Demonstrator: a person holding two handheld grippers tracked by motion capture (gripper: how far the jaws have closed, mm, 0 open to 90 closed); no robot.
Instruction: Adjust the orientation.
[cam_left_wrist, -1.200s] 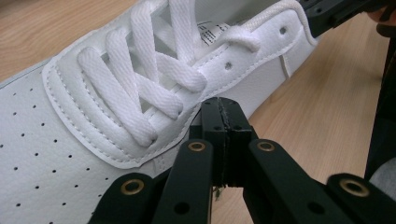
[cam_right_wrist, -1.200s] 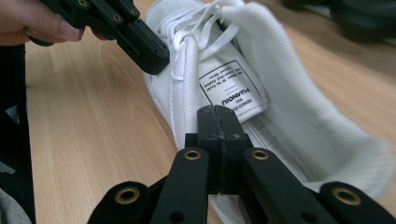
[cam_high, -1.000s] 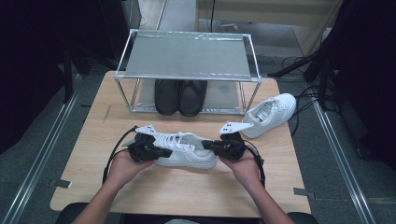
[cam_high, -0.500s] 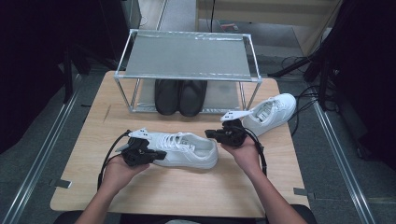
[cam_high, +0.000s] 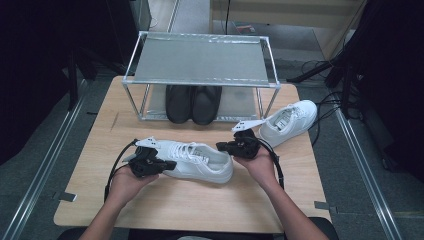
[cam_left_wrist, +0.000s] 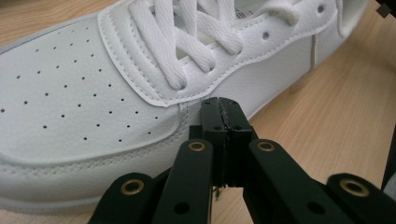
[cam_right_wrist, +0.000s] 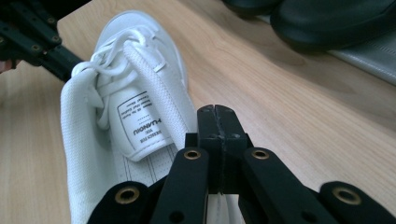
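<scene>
A white lace-up sneaker (cam_high: 200, 161) lies across the middle of the wooden table (cam_high: 165, 210), toe to the left. My left gripper (cam_high: 169, 164) is shut and empty. Its tips (cam_left_wrist: 219, 105) rest against the sneaker's side (cam_left_wrist: 93, 93), just below the laces. My right gripper (cam_high: 223, 146) is at the heel end, also shut with nothing between its jaws. In the right gripper view its tips (cam_right_wrist: 215, 114) sit over the heel opening, beside the tongue label (cam_right_wrist: 140, 123). The left gripper (cam_right_wrist: 32, 37) shows far off by the toe.
A second white sneaker (cam_high: 290, 120) lies at the right rear of the table. A metal shoe rack (cam_high: 200, 60) stands at the back with a pair of black shoes (cam_high: 194, 102) on its lower level. Cables trail from both grippers.
My right gripper has shifted a little away from me, toward the rack, and stays at the sneaker's heel. The left gripper has barely moved. Both stay shut.
</scene>
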